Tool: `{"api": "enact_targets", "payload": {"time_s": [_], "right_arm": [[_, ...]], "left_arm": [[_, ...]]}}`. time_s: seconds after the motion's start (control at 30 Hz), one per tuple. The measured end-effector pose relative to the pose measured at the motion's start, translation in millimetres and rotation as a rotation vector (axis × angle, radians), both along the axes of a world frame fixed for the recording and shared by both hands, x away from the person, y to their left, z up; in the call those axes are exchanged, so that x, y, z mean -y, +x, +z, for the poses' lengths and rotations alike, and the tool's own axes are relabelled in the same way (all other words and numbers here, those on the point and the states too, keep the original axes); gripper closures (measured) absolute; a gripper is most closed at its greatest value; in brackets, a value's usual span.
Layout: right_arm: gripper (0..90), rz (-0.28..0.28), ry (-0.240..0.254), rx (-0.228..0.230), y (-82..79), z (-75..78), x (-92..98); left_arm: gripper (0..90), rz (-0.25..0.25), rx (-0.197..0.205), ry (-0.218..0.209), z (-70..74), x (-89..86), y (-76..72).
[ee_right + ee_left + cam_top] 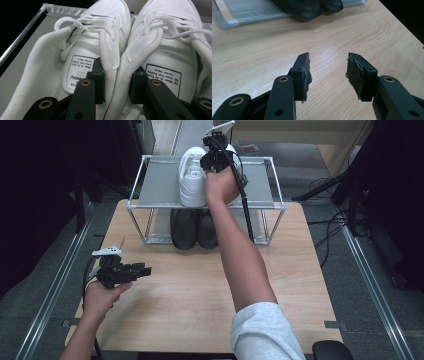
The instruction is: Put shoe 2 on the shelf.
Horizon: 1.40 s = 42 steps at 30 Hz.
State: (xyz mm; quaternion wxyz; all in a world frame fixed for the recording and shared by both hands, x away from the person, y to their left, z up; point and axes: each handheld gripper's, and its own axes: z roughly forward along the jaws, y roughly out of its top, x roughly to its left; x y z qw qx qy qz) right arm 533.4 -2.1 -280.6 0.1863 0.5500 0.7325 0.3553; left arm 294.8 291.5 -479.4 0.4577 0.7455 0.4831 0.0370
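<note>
Right tool (116, 82) straddling white sneakers' (120, 50) collars, forearm outstretched — left tool (328, 75) low, agape

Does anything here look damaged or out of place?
The pads on the left gripper look worn, with frayed edges. The white shoes sit side by side on the rack's top shelf, and the black shoes sit below. Nothing looks spilled or askew.

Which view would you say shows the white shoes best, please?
The right gripper view: both white shoes fill it, with laces and insole labels sharp, and the right gripper straddling their inner collars. The high view shows them small on the rack, partly behind the hand.
</note>
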Motion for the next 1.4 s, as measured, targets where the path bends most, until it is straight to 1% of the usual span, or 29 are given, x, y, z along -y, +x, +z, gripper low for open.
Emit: {"api": "enact_targets", "payload": {"time_s": [0.07, 0.2, 0.27, 0.3, 0.33, 0.43, 0.47, 0.63, 0.77, 0.83, 0.9, 1.0, 1.07, 1.1, 1.13, 1.2, 1.23, 1.27, 1.4], "right_arm": [[70.1, 0.004, 0.001, -0.008, 0.6, 0.1, -0.5], [67.5, 0.013, 0.002, -0.015, 1.7, -0.2, -0.2], [62.7, 0.02, 0.015, -0.024, 2.8, -0.3, 0.6], [57.2, 0.035, 0.023, -0.037, 4.2, -0.4, 1.0], [56.6, 0.045, 0.027, -0.042, 4.7, -0.8, 1.1], [53.9, 0.054, 0.015, -0.031, 3.5, -0.9, 0.2], [52.8, 0.052, 0.024, -0.035, 3.4, -0.7, 0.4], [47.3, 0.056, 0.068, -0.045, 4.4, 0.0, 3.1], [44.2, 0.065, 0.073, -0.042, 3.7, -0.3, 3.5], [41.7, 0.078, 0.058, -0.033, 3.2, -0.8, 2.4], [40.0, 0.082, 0.058, -0.03, 2.1, -0.6, 1.9], [38.8, 0.07, 0.087, -0.037, 2.0, 0.3, 3.9], [35.9, 0.083, 0.099, -0.046, 2.5, 1.0, 5.1], [35.2, 0.09, 0.092, -0.053, 2.5, 1.2, 4.7], [35.2, 0.096, 0.083, -0.048, 2.1, 1.6, 4.9], [34.6, 0.091, 0.096, -0.044, 0.4, 4.2, 7.2], [34.3, 0.093, 0.1, -0.042, 0.0, 5.5, 8.6], [34.3, 0.1, 0.107, -0.042, -0.5, 6.9, 10.5], [34.2, 0.108, 0.128, -0.037, -3.9, 13.4, 19.4]], "left_arm": [[53.6, 0.0, 0.003, 0.0, 0.2, 0.7, 0.4], [53.5, -0.006, -0.005, -0.001, -0.5, 1.9, 1.3], [52.9, -0.007, -0.007, 0.004, -1.1, 2.5, 2.1], [52.9, -0.009, -0.007, 0.002, -1.2, 3.3, 2.5], [52.9, -0.01, -0.006, 0.003, -1.2, 4.4, 3.0], [52.9, -0.015, -0.008, 0.007, -1.6, 7.6, 4.2], [52.9, -0.021, -0.012, 0.013, -1.4, 8.4, 4.6], [52.9, -0.029, -0.012, 0.014, -2.0, 10.3, 5.8], [52.7, -0.03, -0.009, 0.013, -2.5, 11.5, 7.5], [52.1, -0.034, -0.011, 0.022, -2.6, 13.3, 8.7], [51.8, -0.038, -0.017, 0.021, -3.1, 14.5, 9.8], [51.6, -0.045, -0.018, 0.03, -3.7, 16.5, 10.5], [51.5, -0.048, -0.018, 0.032, -3.6, 16.9, 10.6], [51.4, -0.051, -0.018, 0.035, -3.5, 16.7, 10.7], [51.4, -0.057, -0.019, 0.037, -3.5, 16.5, 11.1], [51.2, -0.052, -0.022, 0.042, -4.2, 16.2, 11.3], [51.2, -0.053, -0.024, 0.038, -4.6, 16.3, 11.2], [51.2, -0.053, -0.023, 0.044, -4.3, 16.7, 10.8], [50.8, -0.059, -0.025, 0.046, -4.1, 18.6, 11.1]]}}
